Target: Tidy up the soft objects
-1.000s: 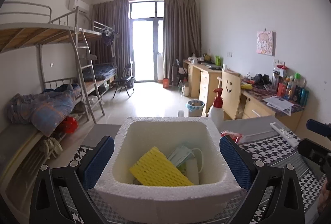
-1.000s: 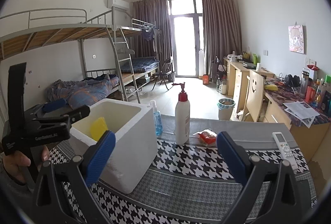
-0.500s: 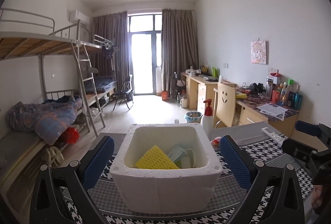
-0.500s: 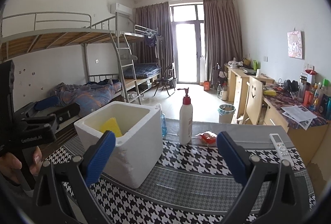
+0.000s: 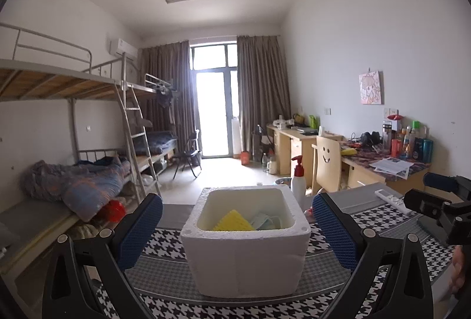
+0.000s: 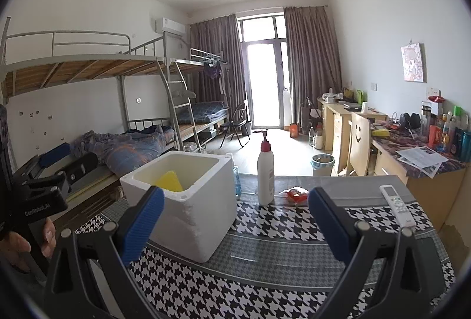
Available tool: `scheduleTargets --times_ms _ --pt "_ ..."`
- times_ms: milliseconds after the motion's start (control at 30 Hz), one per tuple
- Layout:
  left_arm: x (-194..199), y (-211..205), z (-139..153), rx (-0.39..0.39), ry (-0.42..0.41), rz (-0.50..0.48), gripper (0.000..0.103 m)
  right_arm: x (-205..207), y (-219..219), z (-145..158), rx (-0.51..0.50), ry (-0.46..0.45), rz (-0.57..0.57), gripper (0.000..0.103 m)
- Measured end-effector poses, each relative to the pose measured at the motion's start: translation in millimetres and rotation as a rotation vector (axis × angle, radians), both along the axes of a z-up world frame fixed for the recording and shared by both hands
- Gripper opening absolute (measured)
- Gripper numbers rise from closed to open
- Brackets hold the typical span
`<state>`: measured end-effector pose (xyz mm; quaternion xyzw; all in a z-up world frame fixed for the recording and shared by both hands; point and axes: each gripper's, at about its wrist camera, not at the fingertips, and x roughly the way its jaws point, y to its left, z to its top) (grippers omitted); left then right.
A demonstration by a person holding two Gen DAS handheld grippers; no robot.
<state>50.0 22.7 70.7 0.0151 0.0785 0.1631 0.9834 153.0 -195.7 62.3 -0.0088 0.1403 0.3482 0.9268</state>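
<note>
A white foam box (image 5: 245, 248) stands on the houndstooth tablecloth (image 5: 382, 218). Inside it lie a yellow sponge (image 5: 234, 225) and a pale blue face mask (image 5: 265, 223). My left gripper (image 5: 237, 229) is open and empty, held back from the box and facing it. In the right wrist view the box (image 6: 188, 201) is at the left with the sponge (image 6: 169, 181) showing above its rim. My right gripper (image 6: 235, 226) is open and empty, above the cloth to the right of the box.
A white pump bottle with a red top (image 6: 265, 171) stands behind the box, with a small blue bottle (image 6: 236, 177) beside it. A red packet (image 6: 295, 193) and a white remote (image 6: 397, 205) lie on the cloth. Bunk beds stand left, desks right.
Both grippers have pulled back and risen from the box, so it looks smaller and farther away. Both stay open and empty.
</note>
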Motion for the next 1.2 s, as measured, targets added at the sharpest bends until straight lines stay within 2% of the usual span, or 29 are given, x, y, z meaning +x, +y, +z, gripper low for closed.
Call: scheduleTargets --times_ms 500,767,1200 --pt "-31.5 0.4 -19.5 -0.062 -0.006 -0.039 0.102 -20.3 -3.0 -20.3 -0.005 -0.039 0.030 0.100" --pt "-44.4 -7.4 -27.1 -0.036 -0.048 -0.011 0.102 -30.4 -9.9 -30.6 0.019 -0.046 0.009 0.102" --pt "-44.5 -9.0 -30.5 -0.052 -0.023 0.005 0.102 -36.7 -9.2 -31.7 0.014 -0.034 0.018 0.102"
